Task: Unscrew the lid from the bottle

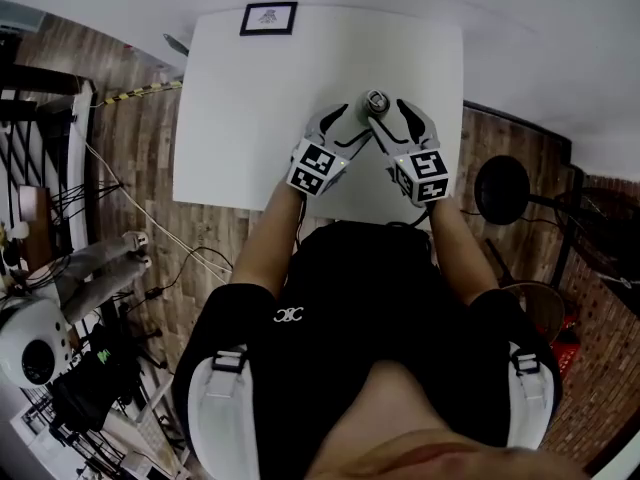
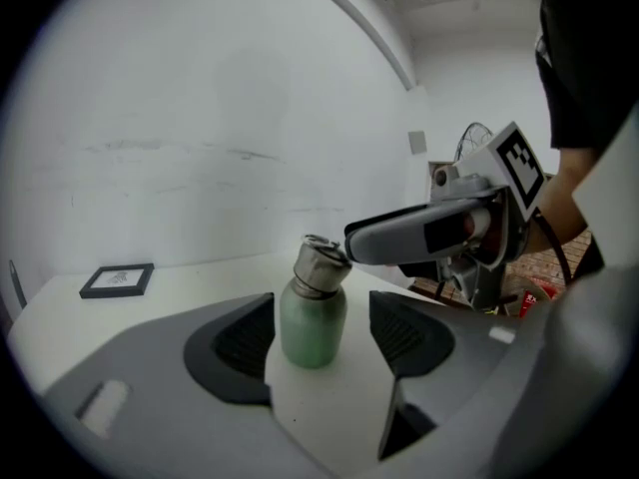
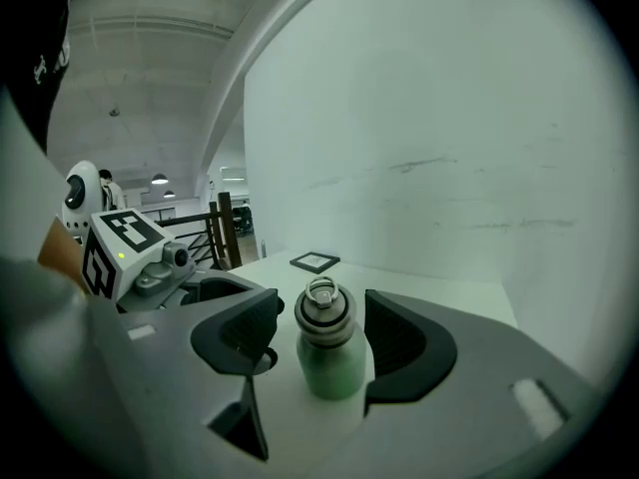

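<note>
A small green bottle (image 2: 313, 329) with a metal screw lid (image 2: 319, 263) stands upright on the white table (image 1: 250, 118). In the head view only its lid (image 1: 376, 99) shows, between the two grippers. My left gripper (image 2: 321, 339) is open, with the bottle's body between its pads and a gap on both sides. My right gripper (image 3: 321, 335) is open too and straddles the bottle (image 3: 331, 365) at the height of the lid (image 3: 323, 307), pads close but apart from it. One finger (image 2: 409, 236) of the right gripper reaches to the lid from the right.
A small black-framed picture (image 1: 268, 17) lies at the table's far edge. A white wall stands behind the table. On the wooden floor are cables (image 1: 130, 208) at the left and a black round stand (image 1: 502, 188) at the right.
</note>
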A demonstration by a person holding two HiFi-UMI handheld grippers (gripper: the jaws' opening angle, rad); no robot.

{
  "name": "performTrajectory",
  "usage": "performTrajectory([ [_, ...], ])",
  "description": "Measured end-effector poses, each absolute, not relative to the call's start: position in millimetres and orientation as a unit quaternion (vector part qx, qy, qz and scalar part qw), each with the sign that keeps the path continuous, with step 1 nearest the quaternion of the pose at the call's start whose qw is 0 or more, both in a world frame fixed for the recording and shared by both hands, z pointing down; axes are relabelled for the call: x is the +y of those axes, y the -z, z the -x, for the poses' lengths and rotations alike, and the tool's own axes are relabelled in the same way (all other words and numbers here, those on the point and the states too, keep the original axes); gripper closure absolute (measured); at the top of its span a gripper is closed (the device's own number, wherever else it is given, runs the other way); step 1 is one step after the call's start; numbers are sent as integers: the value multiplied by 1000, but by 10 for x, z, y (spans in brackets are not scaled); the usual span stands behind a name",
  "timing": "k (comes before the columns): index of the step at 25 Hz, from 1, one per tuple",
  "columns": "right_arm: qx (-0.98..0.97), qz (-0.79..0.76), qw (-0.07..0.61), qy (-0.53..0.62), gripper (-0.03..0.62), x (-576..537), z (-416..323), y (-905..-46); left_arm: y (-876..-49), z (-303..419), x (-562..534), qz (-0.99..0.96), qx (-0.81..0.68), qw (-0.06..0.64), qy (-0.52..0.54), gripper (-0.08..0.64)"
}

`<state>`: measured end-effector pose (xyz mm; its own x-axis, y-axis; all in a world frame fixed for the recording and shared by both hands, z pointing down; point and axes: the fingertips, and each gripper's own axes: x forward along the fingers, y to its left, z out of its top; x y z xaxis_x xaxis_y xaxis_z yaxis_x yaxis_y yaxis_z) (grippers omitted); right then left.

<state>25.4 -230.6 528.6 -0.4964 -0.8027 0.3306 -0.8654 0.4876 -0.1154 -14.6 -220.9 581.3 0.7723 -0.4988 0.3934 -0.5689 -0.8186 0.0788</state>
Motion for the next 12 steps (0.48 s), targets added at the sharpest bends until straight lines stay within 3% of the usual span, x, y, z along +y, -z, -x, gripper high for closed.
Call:
performTrajectory([
  [12, -859, -477, 133, -131, 345, -2531, -261, -5537, -6243, -100, -2478, -937, -258, 113, -208, 201],
])
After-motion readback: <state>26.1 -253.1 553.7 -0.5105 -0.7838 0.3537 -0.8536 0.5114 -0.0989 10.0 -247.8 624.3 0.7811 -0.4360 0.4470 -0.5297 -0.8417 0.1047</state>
